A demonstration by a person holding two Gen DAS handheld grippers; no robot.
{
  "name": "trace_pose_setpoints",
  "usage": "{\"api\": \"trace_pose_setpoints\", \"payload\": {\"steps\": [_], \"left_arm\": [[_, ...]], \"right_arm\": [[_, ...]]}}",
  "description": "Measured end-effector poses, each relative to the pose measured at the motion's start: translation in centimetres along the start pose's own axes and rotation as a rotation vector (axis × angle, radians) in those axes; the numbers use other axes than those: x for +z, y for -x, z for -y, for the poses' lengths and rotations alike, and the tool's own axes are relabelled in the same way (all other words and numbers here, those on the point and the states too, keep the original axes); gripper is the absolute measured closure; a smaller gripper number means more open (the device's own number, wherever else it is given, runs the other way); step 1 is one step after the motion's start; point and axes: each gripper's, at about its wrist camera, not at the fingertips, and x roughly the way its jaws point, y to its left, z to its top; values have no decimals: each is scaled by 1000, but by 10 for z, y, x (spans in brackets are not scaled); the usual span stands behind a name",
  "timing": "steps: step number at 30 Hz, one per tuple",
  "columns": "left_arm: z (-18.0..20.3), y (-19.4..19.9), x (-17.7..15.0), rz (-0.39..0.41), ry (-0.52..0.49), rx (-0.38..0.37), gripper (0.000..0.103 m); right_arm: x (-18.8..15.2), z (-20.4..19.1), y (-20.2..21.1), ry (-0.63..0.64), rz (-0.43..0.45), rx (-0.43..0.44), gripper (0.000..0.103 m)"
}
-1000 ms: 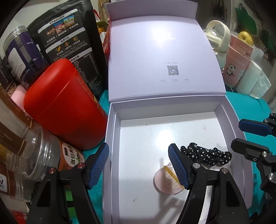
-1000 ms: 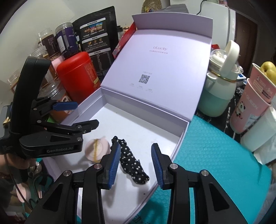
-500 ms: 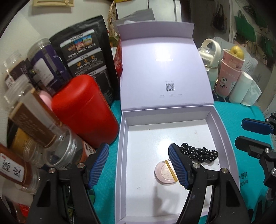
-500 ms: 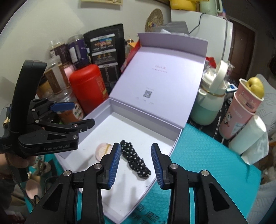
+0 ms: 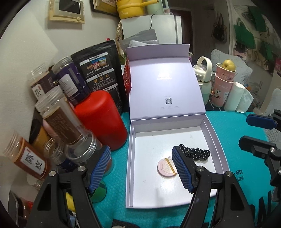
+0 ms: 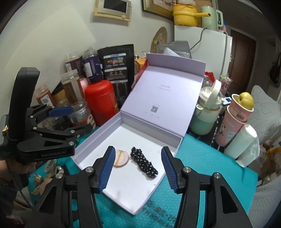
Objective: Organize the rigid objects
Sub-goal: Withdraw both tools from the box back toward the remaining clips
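Teal matting covers your desk, where the open lilac box holds a pink round compact just beside a black dotted scrunchie, while your left tool hangs half-open and empty and your right tool is opening, nothing between its pads.

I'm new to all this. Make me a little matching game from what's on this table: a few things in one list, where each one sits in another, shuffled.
Things:
1. pink disc
2. red canister
3. yellow fruit
4. yellow pot

Places:
A. atop the white fridge
B. in the stacked pink cups
C. inside the open lilac box
D. left of the box, among jars

Pairs: 1-C, 2-D, 3-B, 4-A
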Motion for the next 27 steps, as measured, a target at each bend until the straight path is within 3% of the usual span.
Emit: {"api": "trace_pose_setpoints", "payload": {"steps": [8,10,27], "left_arm": [[-7,29,-15,30,17,-4,28],[-9,36,-20,40,17,-6,0],[-21,99,-67,93,46,-7,0]], "right_arm": [[-9,-16,23,2,30,3,40],[-11,-20,28,0,37,7,40],[-28,-65,68,63,86,21,36]]}}
